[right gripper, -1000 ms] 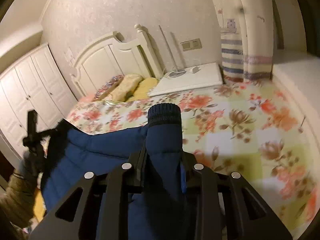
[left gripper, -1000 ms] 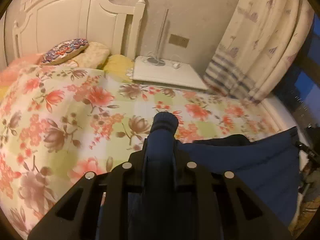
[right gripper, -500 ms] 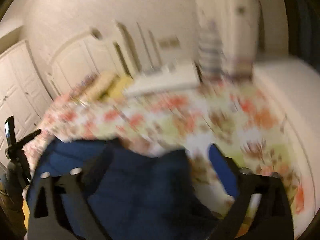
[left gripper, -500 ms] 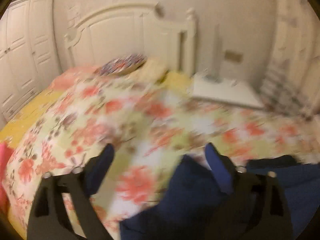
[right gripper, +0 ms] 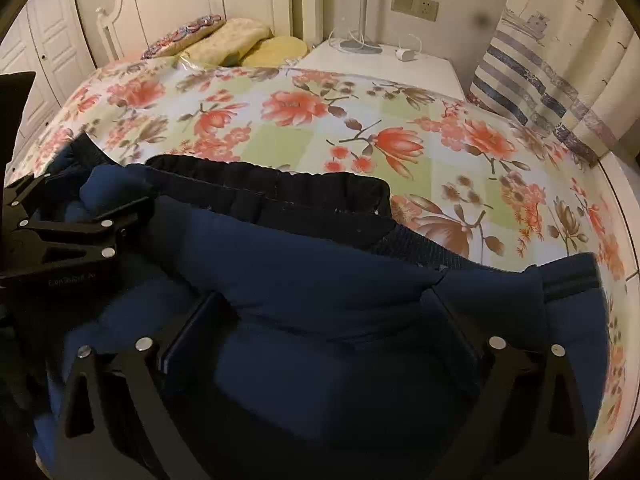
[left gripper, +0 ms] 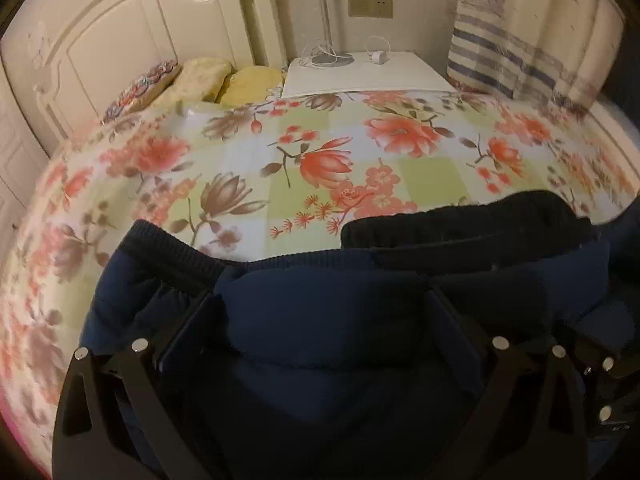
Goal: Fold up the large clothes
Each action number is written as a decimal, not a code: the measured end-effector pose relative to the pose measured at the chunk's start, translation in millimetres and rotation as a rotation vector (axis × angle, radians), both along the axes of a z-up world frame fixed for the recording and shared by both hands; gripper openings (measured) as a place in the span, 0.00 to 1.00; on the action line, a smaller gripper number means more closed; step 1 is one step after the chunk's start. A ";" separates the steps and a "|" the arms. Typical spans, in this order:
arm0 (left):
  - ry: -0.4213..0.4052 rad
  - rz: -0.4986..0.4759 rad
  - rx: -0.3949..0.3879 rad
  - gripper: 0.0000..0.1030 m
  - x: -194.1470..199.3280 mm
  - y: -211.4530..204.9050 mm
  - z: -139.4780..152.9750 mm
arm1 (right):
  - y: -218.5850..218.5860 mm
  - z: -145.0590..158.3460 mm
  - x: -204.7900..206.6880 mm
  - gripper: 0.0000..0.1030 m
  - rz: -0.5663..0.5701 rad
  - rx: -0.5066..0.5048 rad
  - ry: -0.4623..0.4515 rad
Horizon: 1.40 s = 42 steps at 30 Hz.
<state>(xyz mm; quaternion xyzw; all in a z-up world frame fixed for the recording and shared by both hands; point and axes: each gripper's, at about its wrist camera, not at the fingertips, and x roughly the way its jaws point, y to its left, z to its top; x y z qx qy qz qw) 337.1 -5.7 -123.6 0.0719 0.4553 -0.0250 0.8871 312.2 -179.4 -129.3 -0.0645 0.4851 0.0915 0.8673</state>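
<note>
A dark navy padded jacket [left gripper: 360,312] lies on the floral bedspread [left gripper: 320,152] at the near edge of the bed. Its black ribbed hem [left gripper: 460,228] faces the headboard. My left gripper [left gripper: 320,312] is open, its jaws wide apart over the jacket's left part, beside a ribbed cuff [left gripper: 172,256]. My right gripper [right gripper: 324,308] is open too, jaws spread over the jacket [right gripper: 320,272] on its right part. The left gripper also shows at the left edge of the right wrist view [right gripper: 72,228].
Pillows [left gripper: 200,80] lie against the white headboard [left gripper: 120,36]. A white bedside table [left gripper: 360,76] holds a lamp base and a charger. A striped curtain [left gripper: 528,36] hangs at the right. White wardrobe doors [right gripper: 44,40] stand at the left.
Both grippers were shut on the jacket's cuffs and held it up. They have opened and let go, and the jacket now lies on the bed under them.
</note>
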 end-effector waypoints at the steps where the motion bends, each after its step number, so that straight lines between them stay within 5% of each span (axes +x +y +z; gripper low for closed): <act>1: 0.000 -0.002 -0.007 0.98 0.0 2.4 -1.7 | 0.3 0.0 -0.6 0.94 0.004 -0.003 0.005; 5: -0.028 -0.004 -0.002 0.98 -5.6 2.4 -4.0 | -12.1 19.0 -6.5 0.93 -0.012 0.106 -0.012; 8: -0.031 -0.003 0.007 0.98 -4.6 -1.0 -5.0 | -14.9 28.5 -5.4 0.94 -0.072 0.074 -0.089; 11: -0.025 -0.003 -0.016 0.98 -3.7 1.4 -4.2 | -8.9 -3.3 12.5 0.96 -0.079 0.021 -0.003; 15: -0.016 -0.002 -0.039 0.98 -2.6 4.3 -5.3 | -13.1 3.7 20.5 0.94 -0.047 0.024 0.041; 19: -0.020 -0.001 -0.044 0.98 -2.3 4.9 -5.7 | -65.2 36.6 2.0 0.93 -0.184 0.021 -0.101; 22: -0.021 -0.002 -0.048 0.98 -2.7 4.9 -5.4 | -108.3 8.2 2.3 0.96 -0.273 0.030 -0.019; 24: -0.022 -0.002 -0.054 0.98 -2.8 5.0 -5.5 | -132.6 -7.5 0.4 0.96 -0.287 0.189 0.006; 38: -0.017 -0.003 -0.067 0.98 -4.1 5.7 -5.1 | -132.0 -7.7 -6.6 0.96 -0.283 0.181 -0.049; 42: 0.002 0.030 -0.169 0.98 -11.0 33.3 12.7 | -131.5 -7.9 -6.8 0.96 -0.280 0.182 -0.054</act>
